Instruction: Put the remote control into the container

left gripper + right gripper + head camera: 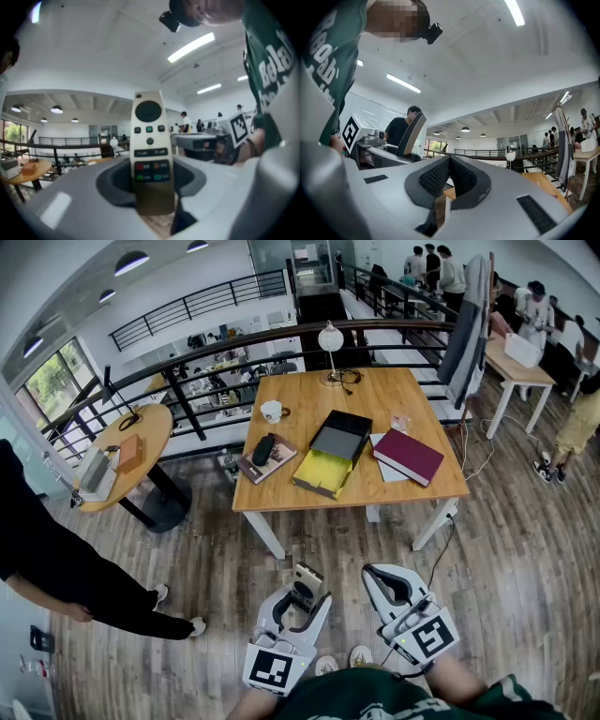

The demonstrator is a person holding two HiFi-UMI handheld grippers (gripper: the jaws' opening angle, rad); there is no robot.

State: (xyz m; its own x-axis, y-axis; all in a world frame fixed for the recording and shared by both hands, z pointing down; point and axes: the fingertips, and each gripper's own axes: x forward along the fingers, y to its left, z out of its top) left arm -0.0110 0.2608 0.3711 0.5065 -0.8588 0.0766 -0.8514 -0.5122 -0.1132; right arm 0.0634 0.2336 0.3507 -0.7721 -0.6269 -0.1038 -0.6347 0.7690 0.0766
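**Head view.** The person stands well back from the wooden table point(375, 395). The left gripper point(305, 594) pinches the remote control point(307, 578) at its lower end, so the remote stands upright above the jaws. The right gripper point(392, 585) is just beside it on the right. The container point(350, 416), a black open box with a yellow box touching its near side, lies at the table centre, far from both grippers. The step in hand is judged to be the carry to the table.
- Approach from the near edge.
- Hold the remote level with the opening before lowering it.
- Avoid the dark red book point(409, 456) to the right of the container.

The marker cubes carry only black-and-white square patterns.

**Left gripper view.** Both jaws press on the remote's plain lower body, below the coloured buttons. Most of the length overhangs, so tilt slowly and do not spread the jaws until the remote rests inside the container. The button captions are too blurred to read. White letters on the green shirt show only in part.

**Right gripper view.** The ribbed pads are pressed together with nothing between them. This gripper is free to steady the container. No legible writing appears.
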